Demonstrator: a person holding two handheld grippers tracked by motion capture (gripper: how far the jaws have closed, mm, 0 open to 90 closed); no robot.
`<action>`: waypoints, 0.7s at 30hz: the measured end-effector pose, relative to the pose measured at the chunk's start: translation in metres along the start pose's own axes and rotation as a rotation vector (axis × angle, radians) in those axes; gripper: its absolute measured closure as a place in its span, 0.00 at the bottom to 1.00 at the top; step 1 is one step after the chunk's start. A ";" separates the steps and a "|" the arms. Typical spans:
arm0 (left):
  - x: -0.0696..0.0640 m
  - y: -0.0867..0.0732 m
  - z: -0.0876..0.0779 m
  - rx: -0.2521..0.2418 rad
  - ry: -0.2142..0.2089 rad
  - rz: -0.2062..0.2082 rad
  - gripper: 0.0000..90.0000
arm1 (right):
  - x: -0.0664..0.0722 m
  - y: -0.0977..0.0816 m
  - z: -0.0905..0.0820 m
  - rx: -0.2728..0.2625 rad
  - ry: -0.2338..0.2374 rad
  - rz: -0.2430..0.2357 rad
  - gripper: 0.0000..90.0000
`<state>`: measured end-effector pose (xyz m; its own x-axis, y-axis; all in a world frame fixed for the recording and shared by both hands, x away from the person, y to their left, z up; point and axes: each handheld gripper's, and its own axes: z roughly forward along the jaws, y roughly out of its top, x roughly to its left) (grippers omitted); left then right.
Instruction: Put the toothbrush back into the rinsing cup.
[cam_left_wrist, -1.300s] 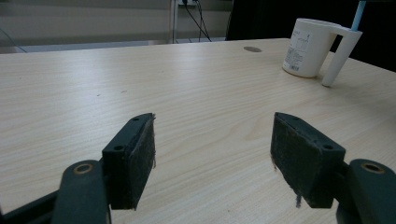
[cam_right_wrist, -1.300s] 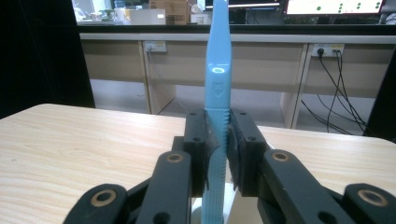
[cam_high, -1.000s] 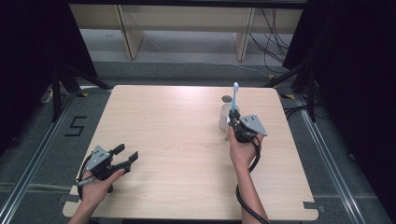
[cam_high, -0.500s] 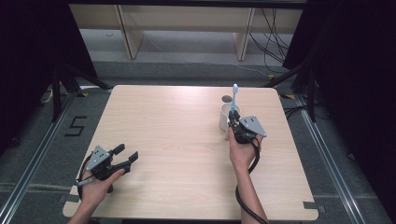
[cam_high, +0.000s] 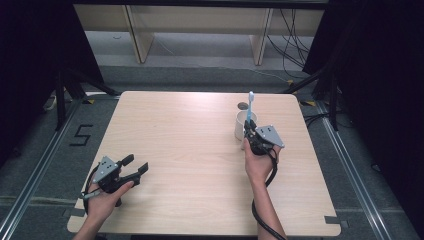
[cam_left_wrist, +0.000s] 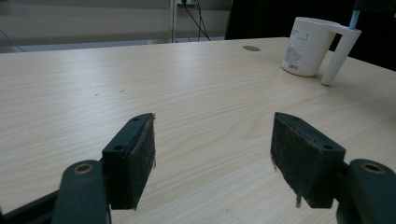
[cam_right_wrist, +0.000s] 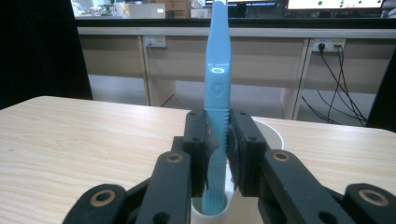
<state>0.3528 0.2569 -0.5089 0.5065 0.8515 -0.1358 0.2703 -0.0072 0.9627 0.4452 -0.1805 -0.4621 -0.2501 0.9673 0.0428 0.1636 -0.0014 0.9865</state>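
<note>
Right pads: pressed onto the ribbed grip of the blue toothbrush (cam_right_wrist: 217, 84) — you are pinching it low on the handle, so most of it stands upright above the jaws.
Right gripper (cam_high: 248, 131): held directly over the white cup (cam_high: 240, 126), because the brush's lower end already reaches down inside the rim.
Toothbrush position: vertical, bottom end in the cup, top end rising above the cup in the high view (cam_high: 251, 102).
Cup: on the far right part of the table (cam_high: 190, 150), its handle (cam_left_wrist: 340, 53) turned toward your side.
Left pads: spread wide with nothing between them, bare tabletop under them.
Left gripper (cam_high: 134, 167): parked near the table's front left edge, well apart from the cup — it looks idle, kept out of the way.
Likely step: standing the brush in the cup; I judge that loosening the pinch would let it settle against the rim.
Risk: a tilted release could tip the light cup.
</note>
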 end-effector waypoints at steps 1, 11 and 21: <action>0.000 0.000 0.000 0.000 0.000 0.000 0.33 | 0.000 0.000 0.000 0.000 0.000 0.000 0.87; 0.000 0.000 -0.001 0.015 0.008 0.001 0.34 | -0.001 -0.002 0.000 0.020 0.003 -0.014 0.87; 0.000 0.000 -0.001 0.015 0.007 0.001 0.34 | -0.001 -0.005 0.001 0.026 0.018 -0.024 0.85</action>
<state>0.3520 0.2571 -0.5088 0.5008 0.8552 -0.1332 0.2823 -0.0159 0.9592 0.4454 -0.1813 -0.4672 -0.2718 0.9621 0.0220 0.1818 0.0289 0.9829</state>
